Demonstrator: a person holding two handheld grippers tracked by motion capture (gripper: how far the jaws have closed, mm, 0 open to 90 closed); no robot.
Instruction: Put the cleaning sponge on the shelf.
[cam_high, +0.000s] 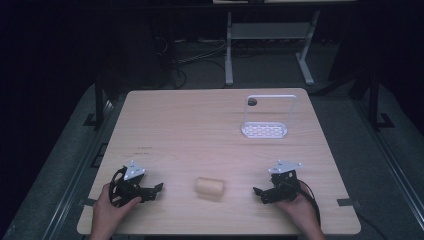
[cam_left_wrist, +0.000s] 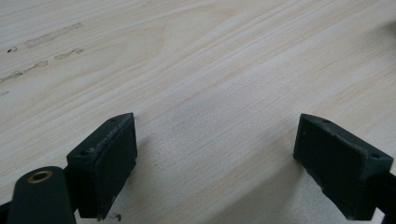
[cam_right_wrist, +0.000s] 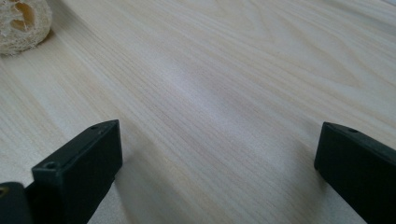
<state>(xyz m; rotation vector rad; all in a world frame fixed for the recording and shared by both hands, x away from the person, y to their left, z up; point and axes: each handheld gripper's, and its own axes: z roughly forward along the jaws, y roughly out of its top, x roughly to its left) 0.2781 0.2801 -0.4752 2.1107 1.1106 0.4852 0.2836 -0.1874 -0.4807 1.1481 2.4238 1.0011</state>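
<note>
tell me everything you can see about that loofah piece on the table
The loofah piece is a short, pale beige cylinder lying on its side on the wooden table, near the front edge. It looks dry, fibrous and spongy; the right gripper view shows one cut end with a coarse web of fibres and hollow channels. It rests about midway between the left gripper and right gripper, apart from both. Only the tabletop touches it.

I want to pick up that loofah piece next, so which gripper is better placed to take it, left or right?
Slightly the left, as a judgement. The left gripper lies a bit nearer the loofah piece than the right gripper. Both point at it with jaws open and bare table between.
</note>
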